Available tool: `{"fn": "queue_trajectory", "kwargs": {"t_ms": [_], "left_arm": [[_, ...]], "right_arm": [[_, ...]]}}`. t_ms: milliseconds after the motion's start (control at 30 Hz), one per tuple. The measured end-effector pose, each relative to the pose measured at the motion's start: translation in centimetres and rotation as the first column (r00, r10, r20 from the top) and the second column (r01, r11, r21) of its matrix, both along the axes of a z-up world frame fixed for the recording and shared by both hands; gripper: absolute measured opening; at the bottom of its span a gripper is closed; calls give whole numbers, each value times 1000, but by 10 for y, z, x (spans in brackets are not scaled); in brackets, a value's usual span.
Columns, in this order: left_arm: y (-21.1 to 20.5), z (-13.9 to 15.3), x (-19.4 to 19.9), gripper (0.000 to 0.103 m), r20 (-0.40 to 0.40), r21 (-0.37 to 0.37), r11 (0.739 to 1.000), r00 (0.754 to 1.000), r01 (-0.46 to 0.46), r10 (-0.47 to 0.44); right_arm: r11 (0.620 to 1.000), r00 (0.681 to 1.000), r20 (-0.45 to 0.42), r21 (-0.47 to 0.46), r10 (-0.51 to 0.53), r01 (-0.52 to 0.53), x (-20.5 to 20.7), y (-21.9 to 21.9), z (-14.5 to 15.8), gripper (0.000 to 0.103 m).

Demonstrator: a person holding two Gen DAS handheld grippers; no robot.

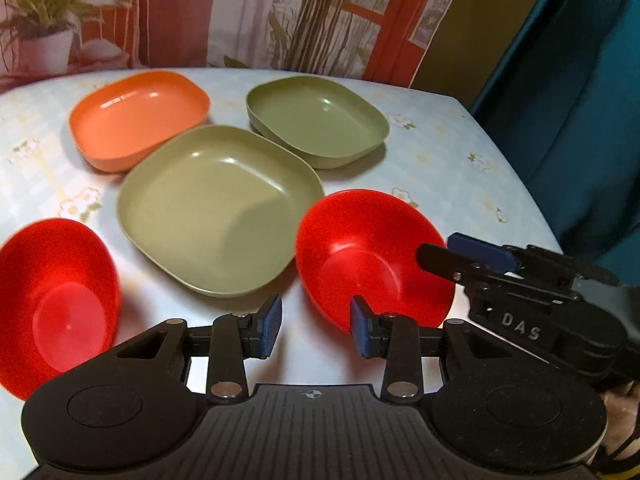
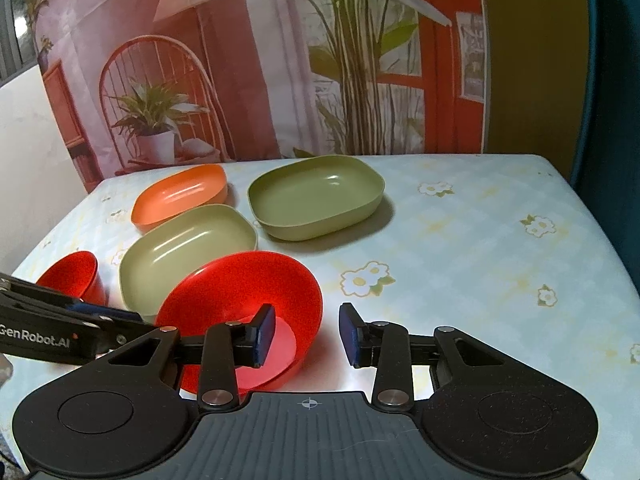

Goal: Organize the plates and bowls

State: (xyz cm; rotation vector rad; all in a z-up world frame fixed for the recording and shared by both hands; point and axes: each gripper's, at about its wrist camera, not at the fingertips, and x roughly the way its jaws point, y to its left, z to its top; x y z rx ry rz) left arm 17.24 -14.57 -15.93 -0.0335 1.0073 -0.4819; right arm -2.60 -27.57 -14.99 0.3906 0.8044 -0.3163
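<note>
Two red bowls stand on the table: one (image 1: pixel 372 256) (image 2: pixel 248 304) near the front middle, one (image 1: pixel 56 300) (image 2: pixel 74 276) at the left. Behind them are a light green plate (image 1: pixel 216 208) (image 2: pixel 184 252), a darker green plate (image 1: pixel 316 120) (image 2: pixel 316 196) and an orange plate (image 1: pixel 140 116) (image 2: pixel 180 194). My left gripper (image 1: pixel 316 330) is open and empty, between the light green plate and the middle red bowl. My right gripper (image 2: pixel 307 334) (image 1: pixel 472 258) is open, its jaws astride that bowl's right rim without touching it.
The table (image 2: pixel 480 264) has a pale floral cloth and bare room at the right. Its right edge borders a dark teal curtain (image 1: pixel 580 100). A printed backdrop (image 2: pixel 240 60) with plants hangs behind the far edge.
</note>
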Motion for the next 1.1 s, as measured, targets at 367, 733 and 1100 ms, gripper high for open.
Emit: {"fn": "queue_trajectory", "kwargs": {"t_ms": [367, 733, 1100], "left_arm": [[-8, -9, 1, 22, -1, -24, 999, 1000, 28, -28], [-6, 0, -8, 22, 25, -34, 998, 998, 61, -60], [7, 15, -23, 22, 71, -52, 997, 996, 60, -57]], "right_arm": [[999, 1000, 6, 51, -9, 9, 4, 0, -12, 25], [998, 999, 4, 42, -40, 40, -4, 2, -7, 17], [999, 999, 16, 16, -40, 39, -6, 11, 13, 17]]}}
